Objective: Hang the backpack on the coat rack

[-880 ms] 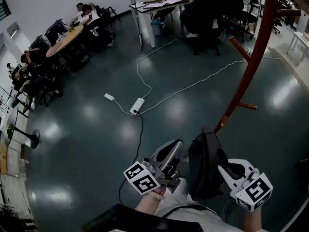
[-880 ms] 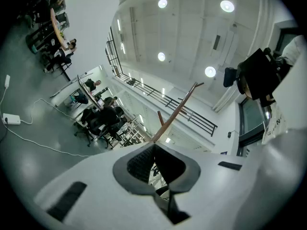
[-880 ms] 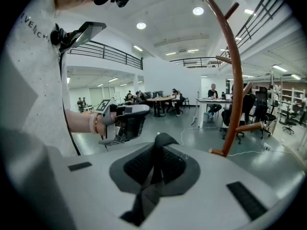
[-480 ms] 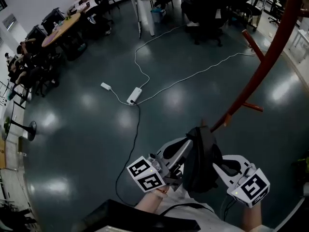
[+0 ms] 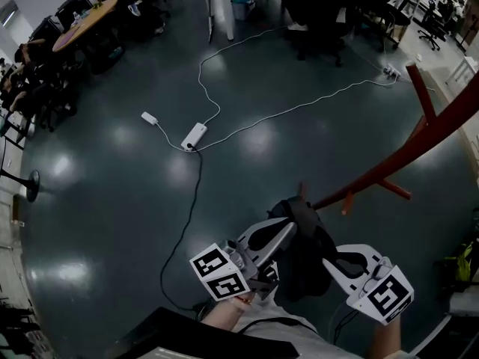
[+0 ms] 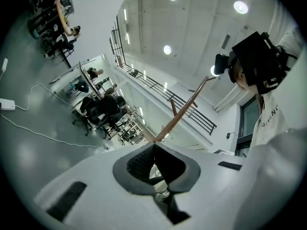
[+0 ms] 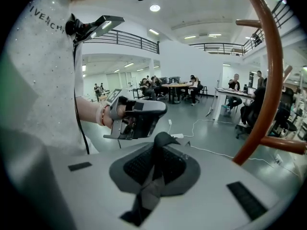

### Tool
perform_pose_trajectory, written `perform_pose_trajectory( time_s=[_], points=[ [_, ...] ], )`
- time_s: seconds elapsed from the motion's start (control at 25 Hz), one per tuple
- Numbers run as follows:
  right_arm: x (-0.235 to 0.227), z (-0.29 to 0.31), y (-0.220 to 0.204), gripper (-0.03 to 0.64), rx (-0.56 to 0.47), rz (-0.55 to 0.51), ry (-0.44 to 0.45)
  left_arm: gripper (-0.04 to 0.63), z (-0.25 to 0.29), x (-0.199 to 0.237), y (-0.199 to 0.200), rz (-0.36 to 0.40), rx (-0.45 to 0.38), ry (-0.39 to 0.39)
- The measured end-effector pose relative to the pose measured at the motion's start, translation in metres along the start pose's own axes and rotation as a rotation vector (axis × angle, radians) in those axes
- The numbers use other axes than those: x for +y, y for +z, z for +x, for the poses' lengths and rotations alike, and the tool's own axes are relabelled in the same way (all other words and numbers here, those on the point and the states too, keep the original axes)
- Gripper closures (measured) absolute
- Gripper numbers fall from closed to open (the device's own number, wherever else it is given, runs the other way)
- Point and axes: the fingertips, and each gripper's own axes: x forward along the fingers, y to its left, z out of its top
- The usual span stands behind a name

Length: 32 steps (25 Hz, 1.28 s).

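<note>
A black backpack (image 5: 301, 254) hangs between my two grippers at the bottom of the head view. My left gripper (image 5: 287, 232) is shut on a dark strap (image 6: 169, 206) of the backpack, on its left side. On the right side, my right gripper (image 5: 328, 263) is shut on a black webbing strap (image 7: 152, 178). The red-brown coat rack (image 5: 404, 149) slants up to the right just beyond the backpack's top, with short pegs (image 5: 394, 189) sticking out. The right gripper view shows the rack's pole (image 7: 267, 75) close on the right and the left gripper (image 7: 136, 118) ahead.
A white power strip (image 5: 193, 136) with white cables (image 5: 299, 107) and a black cord (image 5: 188, 223) lies on the dark glossy floor. Tables with seated people (image 5: 45, 51) stand at the far left, and desks with chairs (image 5: 322, 13) stand at the back.
The rack pole now slants lower across the right of the head view. Both grippers still hold the backpack, whose top has come up close to the pole's near end.
</note>
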Motion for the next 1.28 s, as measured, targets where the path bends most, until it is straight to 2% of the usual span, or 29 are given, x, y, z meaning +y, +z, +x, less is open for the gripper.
perform_pose_trajectory(
  time_s=[0.24, 0.4, 0.76, 1.04, 1.28],
  points=[
    [-0.03, 0.009, -0.016, 0.589, 0.034, -0.011, 0.02, 0.588, 0.017, 0.012, -0.025, -0.036, 0.028, -0.023],
    [-0.048, 0.012, -0.021, 0.589, 0.023, 0.007, 0.021, 0.588, 0.023, 0.018, -0.029, -0.039, 0.034, -0.027],
    [-0.095, 0.0, -0.035, 0.589, 0.022, 0.051, -0.016, 0.588, 0.036, 0.043, -0.032, -0.062, 0.009, 0.019],
    [-0.121, -0.004, -0.05, 0.589, 0.057, 0.06, -0.034, 0.588, 0.056, 0.05, -0.04, -0.082, 0.03, 0.019],
    [-0.121, 0.004, -0.068, 0.588, 0.114, 0.064, -0.01, 0.588, 0.068, 0.054, -0.049, -0.107, 0.051, 0.009]
  ],
)
